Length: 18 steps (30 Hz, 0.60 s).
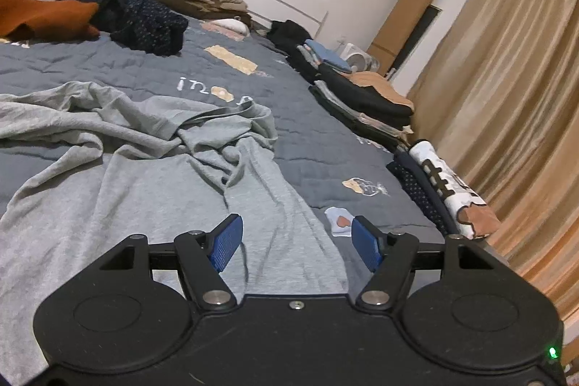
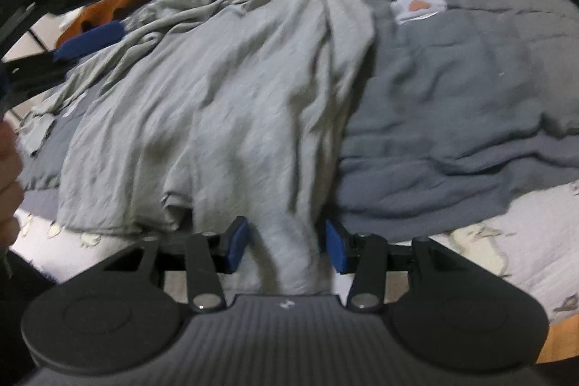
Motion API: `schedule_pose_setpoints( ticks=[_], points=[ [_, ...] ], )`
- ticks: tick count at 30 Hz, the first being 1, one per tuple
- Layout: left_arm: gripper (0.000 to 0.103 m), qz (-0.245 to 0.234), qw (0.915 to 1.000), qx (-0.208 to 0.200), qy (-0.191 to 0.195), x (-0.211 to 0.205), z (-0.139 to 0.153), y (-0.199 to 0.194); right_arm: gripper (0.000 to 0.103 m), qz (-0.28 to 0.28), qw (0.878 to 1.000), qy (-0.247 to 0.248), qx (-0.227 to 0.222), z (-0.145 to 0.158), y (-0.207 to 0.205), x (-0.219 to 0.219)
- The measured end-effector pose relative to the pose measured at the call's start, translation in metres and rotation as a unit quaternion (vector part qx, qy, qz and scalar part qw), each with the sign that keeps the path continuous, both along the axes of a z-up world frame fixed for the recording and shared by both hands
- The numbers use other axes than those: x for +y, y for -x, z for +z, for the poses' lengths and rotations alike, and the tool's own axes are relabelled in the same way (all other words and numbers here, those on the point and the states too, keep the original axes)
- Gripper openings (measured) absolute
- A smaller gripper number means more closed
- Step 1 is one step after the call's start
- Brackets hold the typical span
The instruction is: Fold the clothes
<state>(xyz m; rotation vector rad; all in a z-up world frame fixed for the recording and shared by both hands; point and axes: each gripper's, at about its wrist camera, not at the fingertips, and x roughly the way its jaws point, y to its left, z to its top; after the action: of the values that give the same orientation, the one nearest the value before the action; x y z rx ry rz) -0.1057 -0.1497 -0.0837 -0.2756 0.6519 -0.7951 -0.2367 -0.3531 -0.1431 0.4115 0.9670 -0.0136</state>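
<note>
A grey jersey garment (image 2: pixel 217 89) lies spread and rumpled across the near half of a bed (image 2: pixel 470 78) covered in a dark grey quilt, its far end bunched into a knot of folds toward the middle of the bed, its near hem draping over the bed's front edge. The right claw (image 2: pixel 286 243) stands released, jaws apart, with a hanging tongue of the hem between them but not pinched. The left claw (image 1: pixel 296 243) hovers low over the same cloth, also spread wide — gripping nothing.

The fabric looks thin, light and limp: it creases under its own weight and will sag and trail wherever it is not supported, so a single pinch would lift only a drooping point. The surest holds appear to be the hem corners near the front edge, one per claw, where the cloth is a single layer or two and the edge is plain to see; the twisted mass farther in offers no clean edge.

Folded stacks (image 1: pixel 362 96) line the bed's right edge, while a dark heap (image 1: pixel 144 13) and a rust-coloured piece (image 1: pixel 43 17) wait near the headboard.
</note>
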Motion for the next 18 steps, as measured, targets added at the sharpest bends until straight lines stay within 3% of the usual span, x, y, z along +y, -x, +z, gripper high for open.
schedule_pose_setpoints(
  ticks=[1, 2, 6, 18],
  points=[
    [0.066, 0.002, 1.0, 0.001, -0.001, 0.0, 0.0, -0.001, 0.021, -0.003, 1.0, -0.009, -0.002, 0.001, 0.001, -0.002],
    [0.066, 0.003, 1.0, 0.002, -0.001, 0.0, 0.0, -0.001, 0.004, -0.007, 1.0, -0.017, -0.003, 0.002, 0.003, -0.004],
    [0.066, 0.001, 0.9999, 0.005, 0.011, 0.002, 0.001, -0.002, 0.004, -0.03, 0.999, -0.022, -0.037, 0.025, 0.011, -0.021],
    [0.066, -0.003, 1.0, 0.007, 0.004, -0.007, -0.001, -0.007, 0.003, -0.136, 0.981, 0.066, -0.124, 0.112, 0.007, -0.129]
  ],
)
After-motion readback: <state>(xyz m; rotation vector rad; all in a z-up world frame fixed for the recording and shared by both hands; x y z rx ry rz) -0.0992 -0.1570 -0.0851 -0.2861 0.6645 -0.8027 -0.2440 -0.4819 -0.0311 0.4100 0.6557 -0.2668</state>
